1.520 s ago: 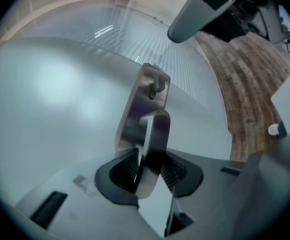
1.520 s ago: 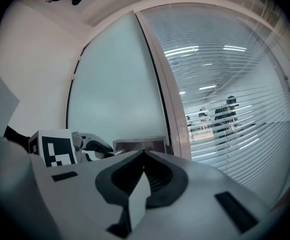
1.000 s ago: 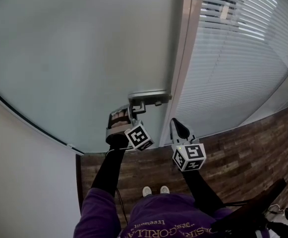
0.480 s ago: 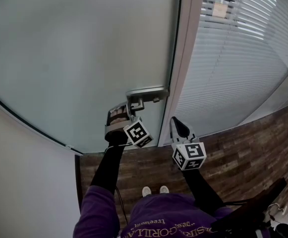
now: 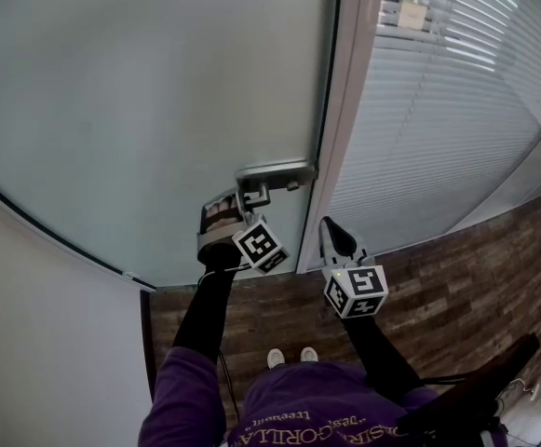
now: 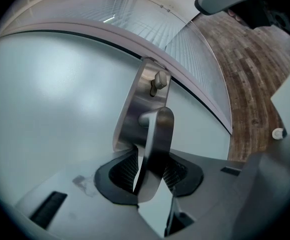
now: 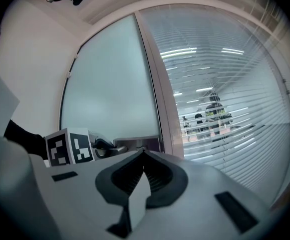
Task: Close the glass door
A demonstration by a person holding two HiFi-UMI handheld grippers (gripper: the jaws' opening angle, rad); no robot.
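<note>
The door (image 5: 158, 91) is frosted glass, and its free edge lies right along the frame (image 5: 346, 110) with only a thin dark line between them. From here I can't tell whether the latch has caught.

The handle (image 6: 154, 139) is a flat steel lever on a plate (image 6: 135, 109), with a small lock knob (image 6: 159, 82) further along the plate. My left gripper (image 6: 150, 170) is clamped on the lever's free end, one ribbed pad pressed on each face. My right gripper (image 7: 144, 156) is closed on nothing and hangs beside the frame, touching neither the frame nor the door.

I judge the step in hand is seating the door. The grip is far out on a smooth, narrow lever, so I'd move slowly and straight to stop the pads sliding off the tip. I'd avoid twisting, which would turn the lever and hold the latch back. I'd let go only once the dark line has gone. The right gripper should stay away from the closing edge.

The floor (image 5: 456, 277) below is dark wood plank. Right of the frame is a glass wall with slatted blinds (image 5: 456, 82), and people (image 7: 215, 113) show dimly in a lit office beyond. A plain pale wall (image 5: 47, 343) stands on the left.
</note>
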